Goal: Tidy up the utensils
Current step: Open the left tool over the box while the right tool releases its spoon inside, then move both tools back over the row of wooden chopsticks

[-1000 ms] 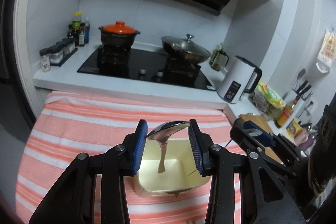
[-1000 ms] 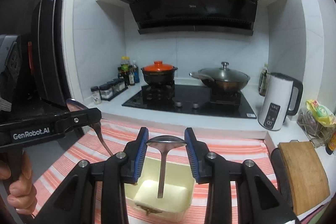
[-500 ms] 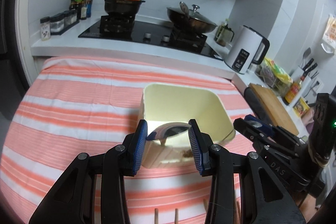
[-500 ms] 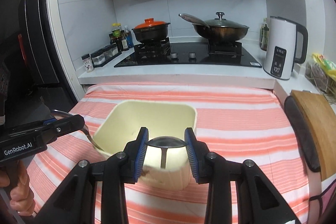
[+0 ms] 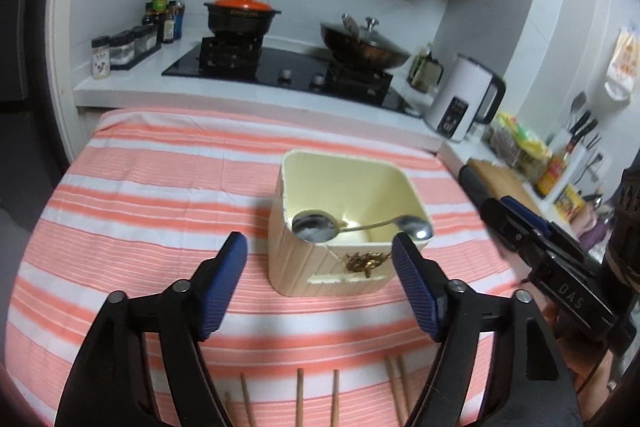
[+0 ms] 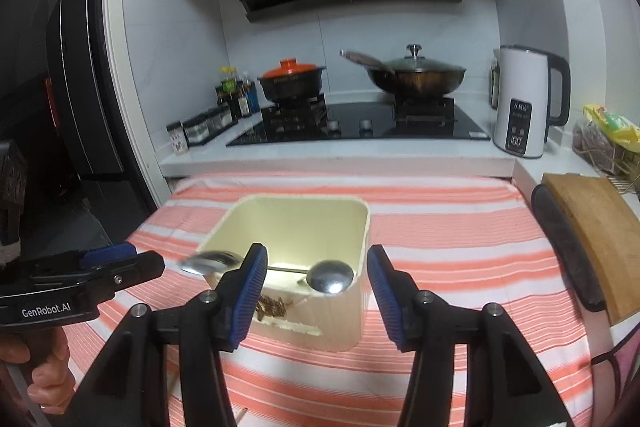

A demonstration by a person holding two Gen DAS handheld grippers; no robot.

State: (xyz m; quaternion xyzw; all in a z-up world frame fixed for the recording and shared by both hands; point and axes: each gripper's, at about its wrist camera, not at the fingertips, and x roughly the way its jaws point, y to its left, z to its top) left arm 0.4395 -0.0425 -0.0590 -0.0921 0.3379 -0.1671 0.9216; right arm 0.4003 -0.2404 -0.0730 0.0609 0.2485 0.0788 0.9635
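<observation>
Two shiny metal spoons [image 5: 314,225] [image 5: 416,227] inside cream bin [image 5: 300,267].

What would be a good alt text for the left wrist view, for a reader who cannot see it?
The open left gripper faces a cream container holding two metal spoons on a striped cloth. Wooden chopsticks lie nearer; a stove stands behind.
</observation>
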